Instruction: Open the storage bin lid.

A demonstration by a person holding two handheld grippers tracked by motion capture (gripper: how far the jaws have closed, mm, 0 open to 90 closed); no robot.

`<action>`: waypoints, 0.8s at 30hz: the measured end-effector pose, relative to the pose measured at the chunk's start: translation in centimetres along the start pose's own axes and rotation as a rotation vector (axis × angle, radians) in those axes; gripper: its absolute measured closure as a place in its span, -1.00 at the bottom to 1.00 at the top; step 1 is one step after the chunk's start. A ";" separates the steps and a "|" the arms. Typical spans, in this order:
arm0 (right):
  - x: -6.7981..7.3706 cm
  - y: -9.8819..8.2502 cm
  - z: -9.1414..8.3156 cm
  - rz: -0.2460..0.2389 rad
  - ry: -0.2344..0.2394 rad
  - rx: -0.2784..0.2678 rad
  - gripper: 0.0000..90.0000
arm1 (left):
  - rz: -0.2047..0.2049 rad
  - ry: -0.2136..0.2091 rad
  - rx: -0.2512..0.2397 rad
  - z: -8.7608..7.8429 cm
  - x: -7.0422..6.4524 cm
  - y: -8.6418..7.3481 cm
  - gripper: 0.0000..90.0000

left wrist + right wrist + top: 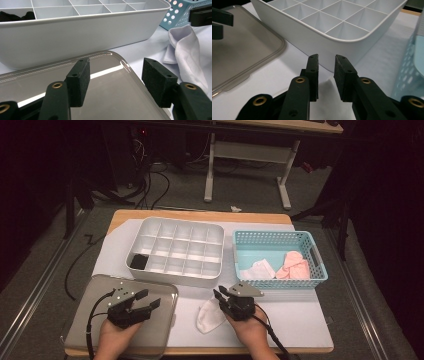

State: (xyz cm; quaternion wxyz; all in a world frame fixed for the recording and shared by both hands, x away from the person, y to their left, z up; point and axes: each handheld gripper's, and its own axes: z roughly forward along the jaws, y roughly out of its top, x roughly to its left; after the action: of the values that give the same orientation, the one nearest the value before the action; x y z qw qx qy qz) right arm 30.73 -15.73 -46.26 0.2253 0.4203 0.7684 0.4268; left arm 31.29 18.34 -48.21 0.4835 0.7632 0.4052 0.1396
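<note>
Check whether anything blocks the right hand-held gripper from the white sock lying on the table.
Nothing visible does: the right hand-held gripper hovers right over the white fabric sock, jaws slightly apart with nothing between them. The white divided plastic organiser sits beyond it.

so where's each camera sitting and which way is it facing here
High view: above the person's side, looking forward and down on the white divided organiser box, both hands and the left gripper and right gripper.
Left gripper view: rides the left gripper over the clear grey plastic lid, facing the box; open jaws show.
Right gripper view: rides the right gripper above the white folded cloth, facing the box; parted jaws show.
All three views share the box and the lid.
</note>
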 end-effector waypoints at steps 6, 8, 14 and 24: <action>0.0 0.1 1.7 -0.024 -0.022 0.075 0.92 | 0.001 0.004 -0.003 -0.1 0.0 0.0 -0.11; 0.0 -0.1 1.3 -0.038 -0.035 0.086 0.98 | 0.000 0.003 -0.001 0.0 0.0 0.0 -0.11; -0.7 -1.4 -1.9 -0.015 -0.067 0.055 0.98 | 0.008 0.005 0.001 0.0 -0.2 0.0 -0.11; -2.5 -7.8 -6.5 0.075 -0.149 0.102 0.98 | 0.013 0.009 0.007 0.2 -0.4 0.0 -0.11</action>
State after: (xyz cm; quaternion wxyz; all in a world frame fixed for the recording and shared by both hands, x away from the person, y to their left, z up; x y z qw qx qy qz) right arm 23.99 -23.09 -49.35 0.2442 0.4903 0.7539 0.3628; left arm 31.19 17.90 -48.20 0.4783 0.7668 0.4030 0.1445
